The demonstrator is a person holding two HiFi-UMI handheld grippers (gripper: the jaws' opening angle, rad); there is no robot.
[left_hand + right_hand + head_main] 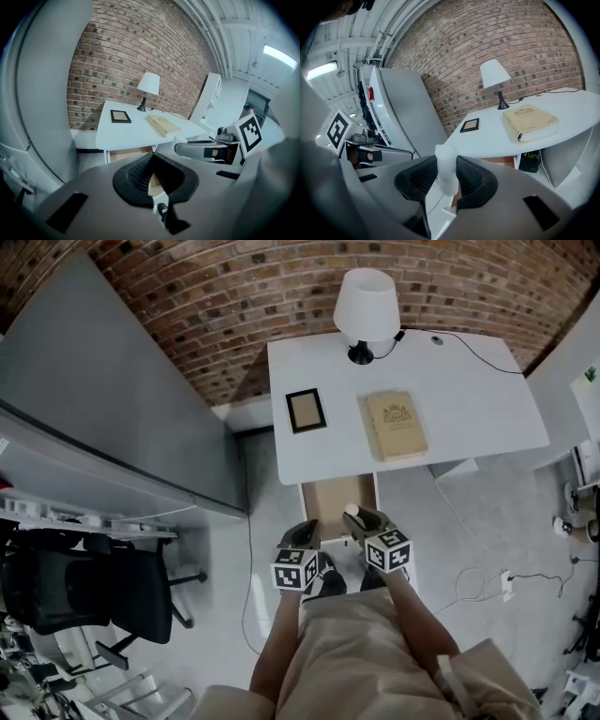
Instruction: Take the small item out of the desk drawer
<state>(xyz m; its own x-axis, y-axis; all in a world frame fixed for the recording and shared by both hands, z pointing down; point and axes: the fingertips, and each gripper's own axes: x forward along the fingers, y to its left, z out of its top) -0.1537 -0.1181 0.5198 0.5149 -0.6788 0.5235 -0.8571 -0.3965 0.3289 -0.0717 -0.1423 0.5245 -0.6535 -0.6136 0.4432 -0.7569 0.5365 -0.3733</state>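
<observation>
The right gripper's [446,174] black ribbed jaws clamp a small, white, translucent, rounded cylinder [446,161], which stands upright between the pads with its top poking above them. In the head view this small item sits over the front right corner of the open drawer [328,505], a shallow pull-out with a light brown wooden inside. The left gripper's [153,157] jaws are closed, their tips meeting with only a thin wedge of gap behind them and nothing held. It hangs just left of the right gripper, over the drawer's front left corner. Each gripper carries its cube of black and white square markers, and the person's forearms run back from them towards the bottom of the head view.

The drawer juts from under the near edge of a white rectangular counter [469,399]. A tan hardback book [396,425] lies flat on it, with a small dark picture frame [306,410] to its left. A white-shaded lamp on a black base [366,307] stands at the back, near the red brick wall [234,296]. A black office chair [84,589] sits well off to the left on the grey floor.
</observation>
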